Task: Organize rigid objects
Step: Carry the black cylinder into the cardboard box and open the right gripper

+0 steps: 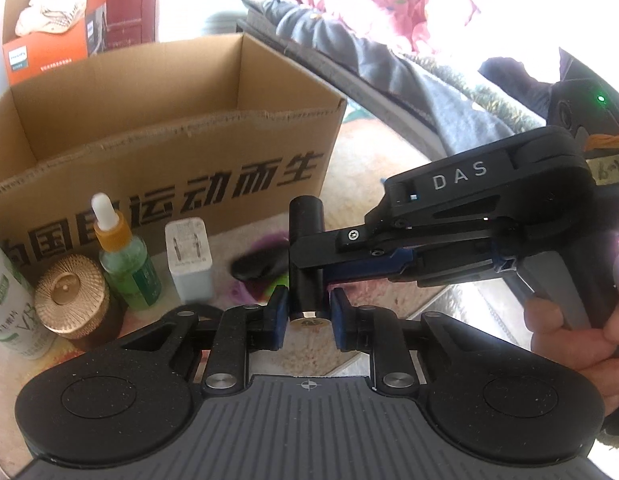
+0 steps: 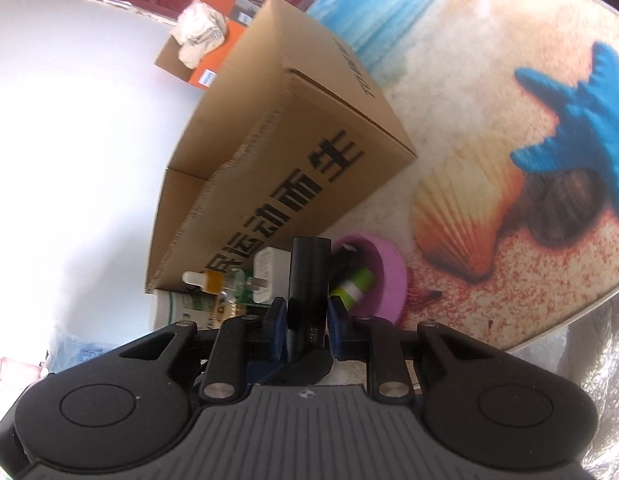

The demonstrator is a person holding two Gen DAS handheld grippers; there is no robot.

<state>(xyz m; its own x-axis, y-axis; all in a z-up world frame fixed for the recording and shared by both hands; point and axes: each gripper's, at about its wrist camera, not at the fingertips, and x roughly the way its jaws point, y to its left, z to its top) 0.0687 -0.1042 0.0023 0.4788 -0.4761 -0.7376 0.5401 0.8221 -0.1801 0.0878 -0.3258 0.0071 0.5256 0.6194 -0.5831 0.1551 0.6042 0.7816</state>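
While both grippers bear on the same black cylinder [image 1: 307, 260], the main hazard is a botched handover. Left gripper [image 1: 308, 312]: blue pads nearly together, flanking the lower, gold-capped end of the cylinder; contact looks light, and a sliver of gap may remain on the right pad, cannot tell for sure. Right gripper [image 1: 297, 256] comes in from the side and pinches the cylinder at mid-height; in the right wrist view its pads [image 2: 336, 320] sit tight against the black body. The cylinder stands roughly upright, off the mat, in front of the open cardboard box [image 1: 169, 152], which looks empty as far as its interior is visible. Judgement: if one hand pulls before the other releases, the smooth cylinder could twist or slide through the pads and drop. Below and to the left stand the dropper bottle [image 1: 125, 256], white charger [image 1: 189, 260], gold-lidded jar [image 1: 71, 300] and a white bottle [image 1: 9, 312], all close together; a fall or a low sweep of the left gripper would likely topple the tall, narrow dropper bottle first. In the right wrist view the pink bowl [image 2: 385, 276] lies just beside the cylinder, so a sideways swing could clip it. The box's torn near rim is high; lifting too low risks catching the cylinder on it.
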